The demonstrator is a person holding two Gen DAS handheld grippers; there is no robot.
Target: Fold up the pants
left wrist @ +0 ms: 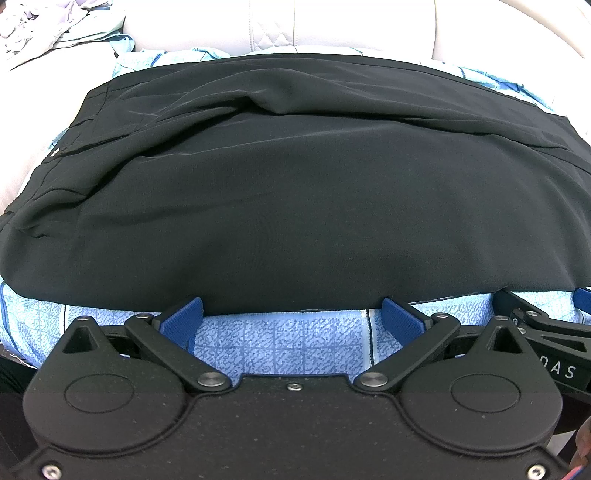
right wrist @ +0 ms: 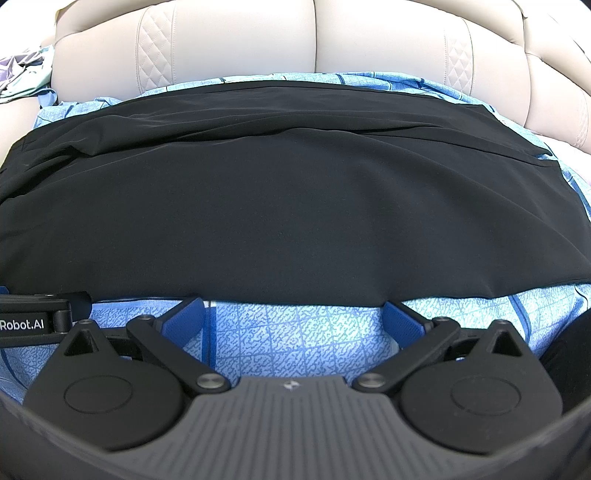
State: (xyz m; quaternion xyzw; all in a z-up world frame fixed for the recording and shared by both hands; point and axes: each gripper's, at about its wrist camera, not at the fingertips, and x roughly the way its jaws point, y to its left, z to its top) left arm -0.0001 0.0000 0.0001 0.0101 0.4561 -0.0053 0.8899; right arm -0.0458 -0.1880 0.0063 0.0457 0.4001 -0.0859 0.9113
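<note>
Black pants (left wrist: 295,192) lie folded in a wide band across a blue patterned sheet (left wrist: 280,343), with a rumpled ridge toward the far left. The same pants (right wrist: 288,199) fill the right wrist view. My left gripper (left wrist: 291,314) is open, its blue pads (left wrist: 184,317) spread apart at the pants' near edge, the tips just under or against the cloth. My right gripper (right wrist: 295,314) is open too, blue pads (right wrist: 400,321) at the same near edge, nothing clamped between them. The two grippers sit side by side.
A cream quilted sofa back (right wrist: 314,40) rises behind the sheet (right wrist: 295,350). A heap of pale clothes (left wrist: 48,26) lies at the far left. The right gripper's body (left wrist: 546,325) shows at the left view's right edge; the left gripper's body (right wrist: 33,314) at the right view's left.
</note>
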